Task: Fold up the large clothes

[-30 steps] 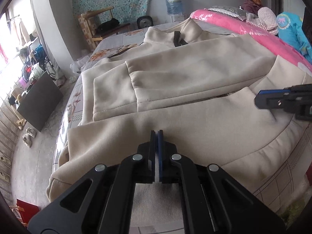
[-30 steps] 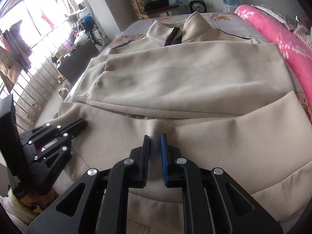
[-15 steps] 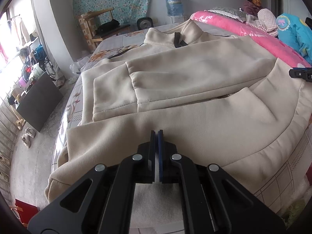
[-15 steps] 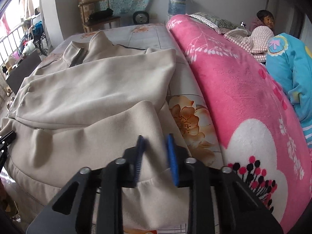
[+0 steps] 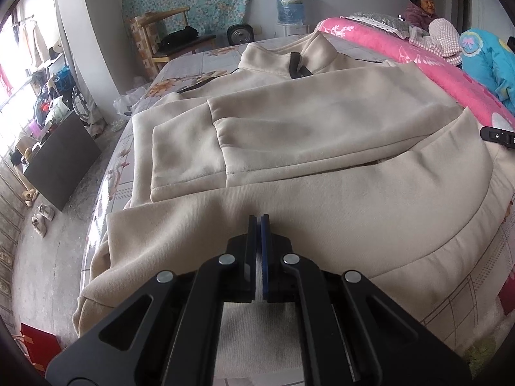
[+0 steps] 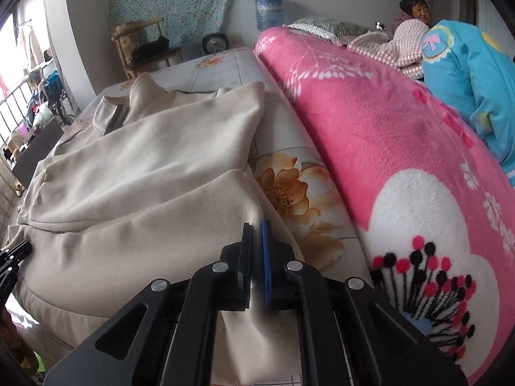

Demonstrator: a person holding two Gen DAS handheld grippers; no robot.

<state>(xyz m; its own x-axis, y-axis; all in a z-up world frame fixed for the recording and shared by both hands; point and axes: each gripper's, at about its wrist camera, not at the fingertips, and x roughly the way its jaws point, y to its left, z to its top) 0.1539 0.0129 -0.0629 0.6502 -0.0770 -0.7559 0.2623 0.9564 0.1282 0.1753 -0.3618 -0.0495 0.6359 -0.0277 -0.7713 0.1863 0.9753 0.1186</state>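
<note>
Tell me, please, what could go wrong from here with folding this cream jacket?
The left gripper pinches only a small bit of the jacket near its hem, so the heavy fabric may slip out. The folded sleeve could slide askew when lifted. The right gripper works close to the pink blanket and might snag it.

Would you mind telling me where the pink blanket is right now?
The pink blanket fills the right side of the right wrist view, lying along the bed just right of the beige jacket, with a blue quilt beyond it.
</note>
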